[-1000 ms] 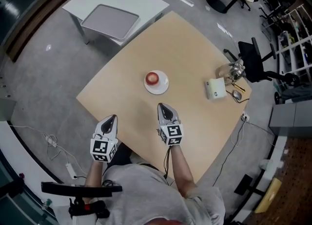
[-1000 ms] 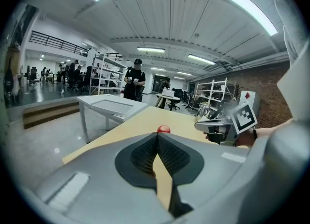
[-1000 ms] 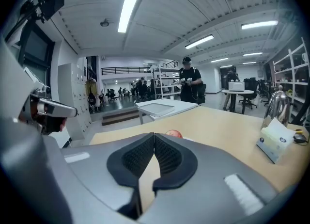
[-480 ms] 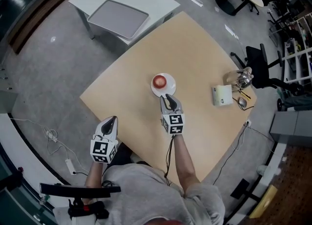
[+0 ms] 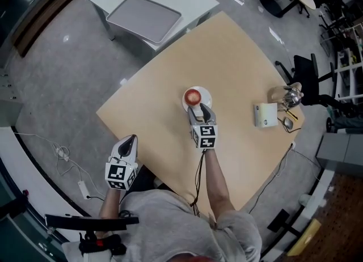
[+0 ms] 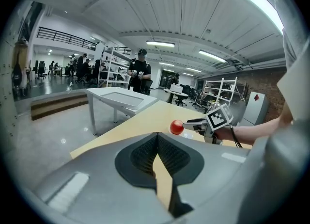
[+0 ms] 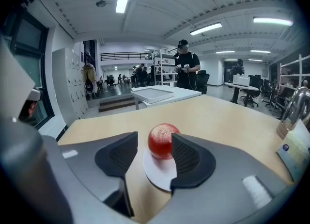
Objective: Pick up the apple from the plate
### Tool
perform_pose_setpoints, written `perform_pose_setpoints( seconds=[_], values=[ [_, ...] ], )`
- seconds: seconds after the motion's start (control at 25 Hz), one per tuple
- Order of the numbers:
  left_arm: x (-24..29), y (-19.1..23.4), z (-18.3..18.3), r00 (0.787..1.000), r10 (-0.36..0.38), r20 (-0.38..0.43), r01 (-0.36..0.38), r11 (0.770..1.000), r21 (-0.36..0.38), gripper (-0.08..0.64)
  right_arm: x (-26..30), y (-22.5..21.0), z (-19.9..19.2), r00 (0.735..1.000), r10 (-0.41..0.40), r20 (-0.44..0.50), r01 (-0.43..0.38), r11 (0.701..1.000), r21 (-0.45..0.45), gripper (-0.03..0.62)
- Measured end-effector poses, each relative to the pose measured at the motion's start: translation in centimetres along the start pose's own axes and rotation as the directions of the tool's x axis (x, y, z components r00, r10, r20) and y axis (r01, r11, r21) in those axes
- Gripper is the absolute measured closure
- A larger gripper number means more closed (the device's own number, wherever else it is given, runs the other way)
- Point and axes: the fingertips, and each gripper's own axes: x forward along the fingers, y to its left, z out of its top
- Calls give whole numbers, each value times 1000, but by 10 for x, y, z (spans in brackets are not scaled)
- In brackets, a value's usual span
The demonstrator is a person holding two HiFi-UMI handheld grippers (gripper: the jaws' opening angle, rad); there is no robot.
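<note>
A red apple (image 5: 193, 94) sits on a small white plate (image 5: 208, 92) near the middle of the tan table (image 5: 238, 56). My right gripper (image 5: 197, 108) has just been opening its jaws and is open at the plate's near edge. In the right gripper view the apple (image 7: 162, 140) sits on the plate (image 7: 157, 172) just past the fingertips, partly framed by them, and the pads do not touch it. My left gripper (image 5: 129, 139) is shut and holds nothing at the table's near left edge. The left gripper view shows the apple (image 6: 177, 127) far ahead.
A white box (image 5: 266, 114) and a shiny kettle (image 5: 289, 95) stand at the table's right corner, with a black office chair (image 5: 309, 76) beyond. A white side table with a grey tray (image 5: 144, 12) stands at the far left. Cables lie on the floor (image 5: 62, 156).
My right gripper has moved forward across the table to the plate, and its jaws have gone from shut to open. The left gripper has barely shifted.
</note>
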Motion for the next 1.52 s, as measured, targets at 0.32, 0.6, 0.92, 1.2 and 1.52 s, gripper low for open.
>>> perform_pose_setpoints(
  seconds=[0.32,0.6,0.92,1.2,1.52],
  values=[
    [15,22,-12,1000,10,-30,-10,1000,-19,540,35,-10,-12,999,-36,-26,35,999,-4,292],
    [16,22,-8,999,13,-46,-14,999,-30,540,46,-14,-9,998,-30,-53,30,1000,-2,252],
    [15,25,-7,998,35,-56,-37,999,-39,541,54,-16,-13,997,-36,-67,36,999,-4,227],
    [14,25,-7,997,39,-60,-42,998,-42,540,56,-17,-13,996,-43,-73,42,999,-8,227],
    [16,23,-5,998,32,-52,-34,999,-35,540,58,-18,-14,997,-16,-79,16,1000,-2,230]
  ],
)
